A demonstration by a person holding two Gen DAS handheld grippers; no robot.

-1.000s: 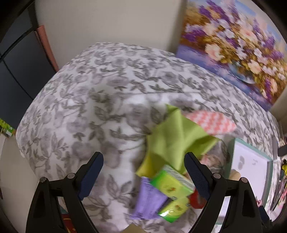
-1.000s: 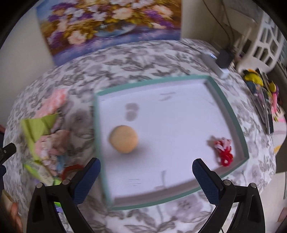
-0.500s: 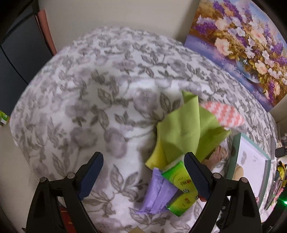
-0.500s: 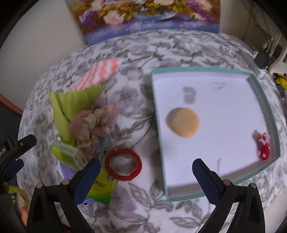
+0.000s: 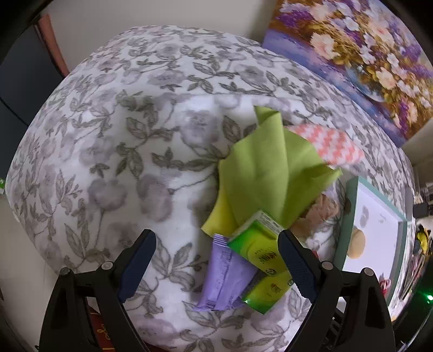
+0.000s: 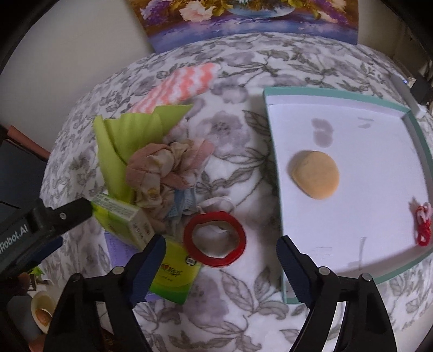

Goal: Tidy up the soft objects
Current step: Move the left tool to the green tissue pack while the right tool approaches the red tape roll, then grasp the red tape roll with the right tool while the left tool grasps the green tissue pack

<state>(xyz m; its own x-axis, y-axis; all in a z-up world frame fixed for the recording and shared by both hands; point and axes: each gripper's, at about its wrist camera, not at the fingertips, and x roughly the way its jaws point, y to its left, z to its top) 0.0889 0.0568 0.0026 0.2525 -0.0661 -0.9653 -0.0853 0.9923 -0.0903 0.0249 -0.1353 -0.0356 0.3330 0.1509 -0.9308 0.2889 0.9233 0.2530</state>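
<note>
A pile of soft things lies on the flowered tablecloth. It holds a green cloth, a pink chevron cloth, a crumpled beige and pink cloth, two green tissue packs and a purple packet. My left gripper hangs open above the packs and the purple packet, gripping nothing. My right gripper hovers over a red ring. Its jaws are closing, with the ring between them and the pads clear of it. The white tray holds an orange round pad and a red-and-white scrap.
A flower painting leans on the wall behind the table. A dark cabinet stands off the table's left edge. Beyond the near edge sits a small cup. A finger of the left gripper reaches over a tissue pack.
The right wrist view swung left from the tray to the pile, so the red ring now sits between its fingers, which stand closer together. The left gripper sank and tilted down over the packs.
</note>
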